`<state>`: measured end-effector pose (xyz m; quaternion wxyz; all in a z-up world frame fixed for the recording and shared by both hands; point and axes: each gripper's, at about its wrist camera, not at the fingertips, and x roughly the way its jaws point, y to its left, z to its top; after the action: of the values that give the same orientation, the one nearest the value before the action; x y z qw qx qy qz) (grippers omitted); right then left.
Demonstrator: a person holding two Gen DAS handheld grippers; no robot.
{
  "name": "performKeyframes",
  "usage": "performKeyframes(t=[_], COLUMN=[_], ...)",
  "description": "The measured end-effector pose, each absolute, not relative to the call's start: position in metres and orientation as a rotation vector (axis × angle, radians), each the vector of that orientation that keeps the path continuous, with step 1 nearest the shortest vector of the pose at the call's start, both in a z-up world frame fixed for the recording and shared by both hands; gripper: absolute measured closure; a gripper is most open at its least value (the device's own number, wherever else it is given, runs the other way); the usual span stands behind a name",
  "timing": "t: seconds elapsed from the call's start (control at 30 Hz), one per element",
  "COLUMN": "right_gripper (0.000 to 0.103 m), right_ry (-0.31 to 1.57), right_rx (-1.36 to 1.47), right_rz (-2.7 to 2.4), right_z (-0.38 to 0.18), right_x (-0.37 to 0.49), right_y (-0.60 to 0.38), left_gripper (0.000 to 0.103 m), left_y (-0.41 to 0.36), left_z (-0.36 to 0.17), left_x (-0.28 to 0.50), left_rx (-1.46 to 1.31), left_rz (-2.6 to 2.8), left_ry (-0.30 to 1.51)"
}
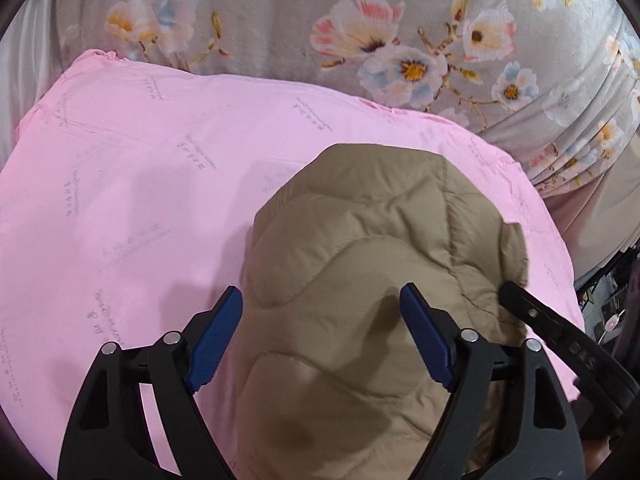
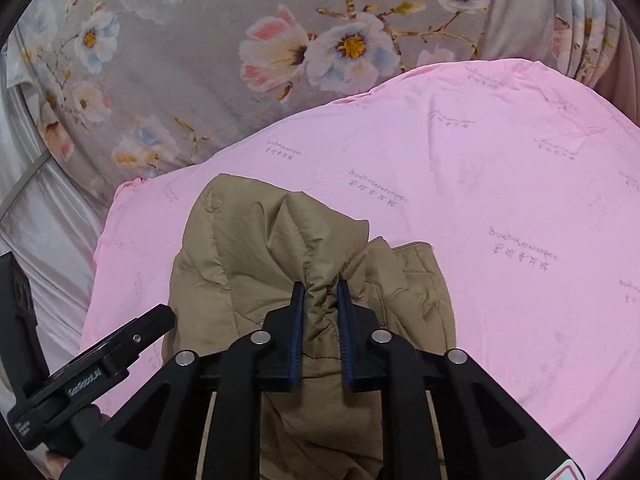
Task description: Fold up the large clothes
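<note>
A tan quilted jacket [image 1: 360,260] lies on a pink cloth [image 1: 140,184]. My left gripper [image 1: 322,308] stands open over it, its blue pads [image 1: 218,340] wide apart, the left one over the pink cloth and the right one over the jacket, neither pressing on the fabric. In the right wrist view the same jacket [image 2: 248,248] is bunched up, and my right gripper [image 2: 322,292] is shut on a gathered fold of it. The right gripper's black body shows at the right edge of the left view, beside the jacket.
A grey floral bedsheet [image 1: 340,20] spreads beyond the pink cloth [image 2: 500,200]. White satin fabric [image 2: 36,208] lies at the left in the right wrist view. The left gripper's black frame [image 2: 100,368] reaches in at the lower left there. Clutter shows past the bed's right edge [image 1: 612,300].
</note>
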<state>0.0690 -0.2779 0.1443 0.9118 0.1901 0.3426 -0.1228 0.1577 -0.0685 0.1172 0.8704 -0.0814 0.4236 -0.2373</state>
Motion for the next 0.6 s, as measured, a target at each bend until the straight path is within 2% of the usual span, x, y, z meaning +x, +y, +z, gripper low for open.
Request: performKeyframes(t=[0.23,0.6], right_gripper=[0.093,0.085], right_ry=[0.737,0.719], right_rx=[0.424,0.331], right_rz=[-0.320,-0.364], right_z=[0.102,0.061], right_x=[0.042,0.052], right_y=[-0.314,-0.311], left_gripper=[0.023,0.013], left_y=[-0.112,-0.136], left_z=[0.092,0.064], left_x=[0.152,0.145], left_rx=[-0.105,0.012], left_rz=[-0.525,-0.434], left_ry=[0.882,0.778])
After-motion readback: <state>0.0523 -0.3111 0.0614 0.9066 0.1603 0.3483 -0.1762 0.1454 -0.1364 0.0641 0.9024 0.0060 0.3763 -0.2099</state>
